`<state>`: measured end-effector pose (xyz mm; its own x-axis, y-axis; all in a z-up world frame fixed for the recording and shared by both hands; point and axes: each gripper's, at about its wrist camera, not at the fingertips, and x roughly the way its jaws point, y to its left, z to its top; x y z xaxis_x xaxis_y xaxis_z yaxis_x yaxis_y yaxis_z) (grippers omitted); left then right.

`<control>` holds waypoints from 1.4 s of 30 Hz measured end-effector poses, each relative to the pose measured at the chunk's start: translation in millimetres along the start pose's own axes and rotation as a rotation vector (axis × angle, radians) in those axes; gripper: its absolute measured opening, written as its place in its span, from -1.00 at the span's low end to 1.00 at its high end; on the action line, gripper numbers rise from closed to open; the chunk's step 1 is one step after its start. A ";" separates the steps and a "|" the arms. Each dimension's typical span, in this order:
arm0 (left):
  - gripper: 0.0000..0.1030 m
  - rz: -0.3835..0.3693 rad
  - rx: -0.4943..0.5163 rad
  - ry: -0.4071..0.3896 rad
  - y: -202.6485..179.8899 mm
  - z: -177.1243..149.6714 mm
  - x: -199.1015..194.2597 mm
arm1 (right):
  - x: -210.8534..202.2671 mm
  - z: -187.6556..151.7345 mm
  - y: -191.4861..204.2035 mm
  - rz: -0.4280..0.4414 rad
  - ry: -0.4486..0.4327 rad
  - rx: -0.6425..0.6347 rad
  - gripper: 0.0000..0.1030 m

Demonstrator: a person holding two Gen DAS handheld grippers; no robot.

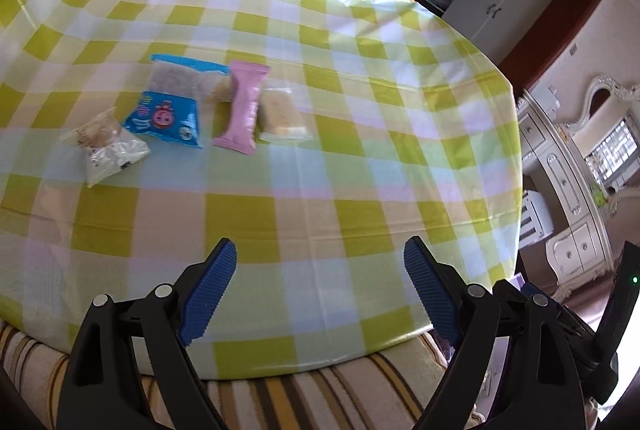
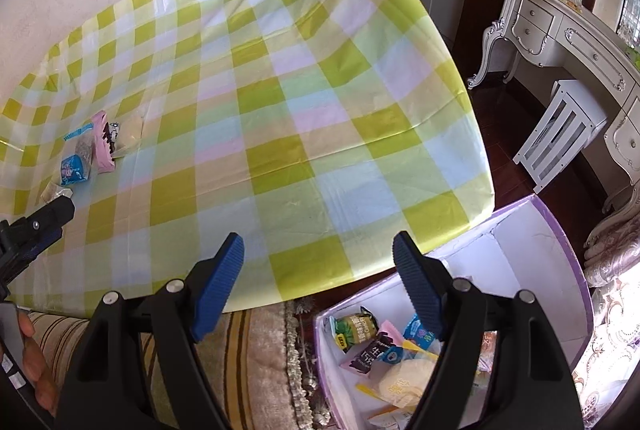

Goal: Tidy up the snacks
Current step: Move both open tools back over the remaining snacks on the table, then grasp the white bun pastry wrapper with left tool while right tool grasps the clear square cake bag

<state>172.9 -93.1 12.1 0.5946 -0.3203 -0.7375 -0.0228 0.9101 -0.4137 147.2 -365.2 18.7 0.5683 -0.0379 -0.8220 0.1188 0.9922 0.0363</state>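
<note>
Both the left gripper (image 1: 320, 278) and right gripper (image 2: 318, 270) hang empty, jaws apart; several wrapped snacks already fill the lilac-edged white box (image 2: 540, 230), while four packets, including a pink wrapper (image 1: 242, 106), wait on the checked green tablecloth (image 1: 360, 110)

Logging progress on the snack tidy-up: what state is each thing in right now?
Left gripper: jaws open, empty.
Right gripper: jaws open, empty.
Pink packet: sealed, on the table.
Blue packet: sealed, lying flat.
Two clear packets: on the table.
Purple box: open, part filled with snacks.
</note>
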 end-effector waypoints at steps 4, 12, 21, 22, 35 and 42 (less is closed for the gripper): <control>0.59 0.063 -0.100 -0.032 45.6 13.1 -9.1 | 4.2 2.4 21.5 0.023 0.002 -0.025 0.49; 0.59 0.137 -0.229 -0.082 108.6 33.8 -22.1 | 12.9 7.7 66.3 0.062 0.001 -0.078 0.49; 0.48 0.168 -0.309 -0.061 142.4 54.0 -3.5 | 25.8 19.3 105.9 0.074 -0.027 -0.108 0.49; 0.47 0.175 -0.314 -0.060 144.2 56.6 -0.5 | 27.3 20.9 110.2 0.075 -0.033 -0.112 0.49; -0.01 0.299 -0.214 -0.057 144.6 64.0 24.5 | 60.3 58.0 175.7 0.101 -0.075 -0.184 0.49; -0.25 0.283 -0.212 -0.085 145.7 58.5 20.9 | 87.3 79.2 212.3 0.086 -0.070 -0.254 0.49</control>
<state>229.0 48.2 -32.4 0.6055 -0.0319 -0.7952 -0.3572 0.8820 -0.3073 286.5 -167.2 -0.3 0.6233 0.0488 -0.7804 -0.1355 0.9897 -0.0463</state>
